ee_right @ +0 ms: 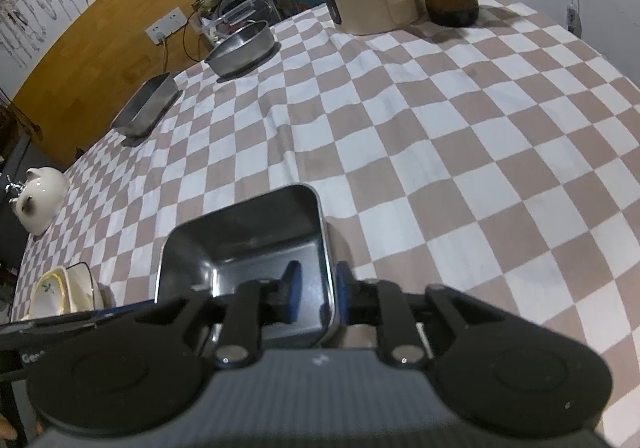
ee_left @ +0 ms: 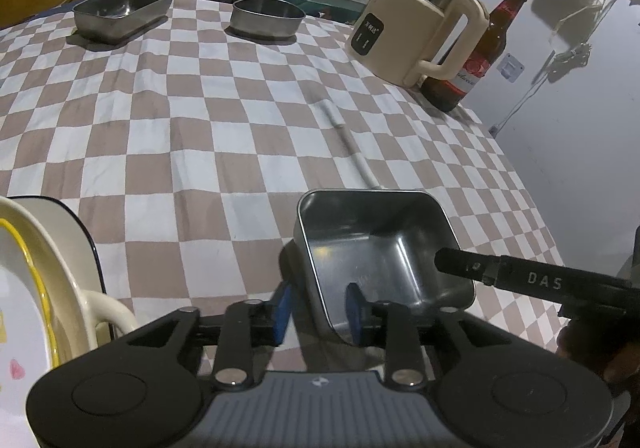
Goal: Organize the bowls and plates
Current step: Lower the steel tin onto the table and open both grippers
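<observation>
A square steel tray (ee_left: 380,248) rests on the checked cloth near the table's front. My left gripper (ee_left: 318,310) straddles its left wall, with one blue pad outside and one inside, both a little off the metal. From the other side, my right gripper (ee_right: 319,286) straddles the right wall of the same tray (ee_right: 248,244), also with small gaps. One black finger (ee_left: 520,280) of the right gripper reaches over the tray's rim in the left wrist view. At the far side stand a rectangular steel tray (ee_left: 124,10) and a round steel bowl (ee_left: 266,18). Cream dishes (ee_left: 36,268) with a yellow rim sit at the left.
A cream kettle (ee_left: 416,28) and a brown beer bottle (ee_left: 476,56) stand at the far right corner. A thin white stick (ee_left: 352,144) lies beyond the square tray. A white ceramic figure (ee_right: 40,200) sits near the left edge. Clutter and wall sockets line the back.
</observation>
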A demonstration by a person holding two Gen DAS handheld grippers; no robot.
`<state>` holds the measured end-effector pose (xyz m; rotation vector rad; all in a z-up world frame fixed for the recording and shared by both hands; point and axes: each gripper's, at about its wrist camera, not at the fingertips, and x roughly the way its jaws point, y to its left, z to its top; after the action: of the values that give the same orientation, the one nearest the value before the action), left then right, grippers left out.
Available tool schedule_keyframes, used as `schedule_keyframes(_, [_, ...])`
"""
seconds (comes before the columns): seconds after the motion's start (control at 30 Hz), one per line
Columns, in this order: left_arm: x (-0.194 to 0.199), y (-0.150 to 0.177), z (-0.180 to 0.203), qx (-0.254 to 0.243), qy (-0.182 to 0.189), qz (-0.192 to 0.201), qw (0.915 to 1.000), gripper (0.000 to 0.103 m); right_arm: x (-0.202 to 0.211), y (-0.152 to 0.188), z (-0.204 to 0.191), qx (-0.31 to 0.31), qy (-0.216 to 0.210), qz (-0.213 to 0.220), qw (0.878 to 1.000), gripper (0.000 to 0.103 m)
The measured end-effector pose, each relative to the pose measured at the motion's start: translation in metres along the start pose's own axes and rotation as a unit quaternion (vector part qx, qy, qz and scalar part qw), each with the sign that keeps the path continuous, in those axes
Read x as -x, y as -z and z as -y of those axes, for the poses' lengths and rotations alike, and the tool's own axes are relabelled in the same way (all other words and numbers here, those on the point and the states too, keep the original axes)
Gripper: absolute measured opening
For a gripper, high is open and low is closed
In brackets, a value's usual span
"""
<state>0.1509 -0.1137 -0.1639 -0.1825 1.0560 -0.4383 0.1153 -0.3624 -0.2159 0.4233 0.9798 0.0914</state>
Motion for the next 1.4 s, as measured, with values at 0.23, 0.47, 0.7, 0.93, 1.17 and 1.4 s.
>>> schedule_keyframes(0.23, [0.007, 0.005, -0.001, 0.001, -0.001, 0.006, 1.0, 0.045, 0.016, 0.005, -0.006, 0.027, 0.008, 0.02, 0.999, 0.062])
schedule_keyframes(0.47, [0.02, 0.004, 0.007, -0.018, -0.003, 0.023, 0.9996, 0.067, 0.032, 0.009, -0.006, 0.047, 0.015, 0.038, 0.998, 0.085])
schedule_keyframes(0.7, [0.033, -0.002, 0.011, -0.039, -0.016, 0.045, 0.9981, 0.095, 0.043, 0.004, -0.005, 0.064, 0.022, 0.055, 0.996, 0.101])
schedule_keyframes(0.93, [0.04, -0.02, 0.004, -0.032, -0.034, 0.063, 0.9969, 0.103, 0.05, -0.014, -0.001, 0.076, 0.032, 0.086, 0.993, 0.103])
schedule_keyframes(1.17, [0.042, -0.048, -0.009, -0.017, -0.051, 0.083, 0.9951, 0.103, 0.05, -0.052, -0.001, 0.106, 0.037, 0.104, 0.988, 0.103])
schedule_keyframes(1.4, [0.048, -0.085, -0.037, 0.012, -0.074, 0.114, 0.9907, 0.103, 0.039, -0.097, -0.014, 0.124, 0.026, 0.127, 0.984, 0.103])
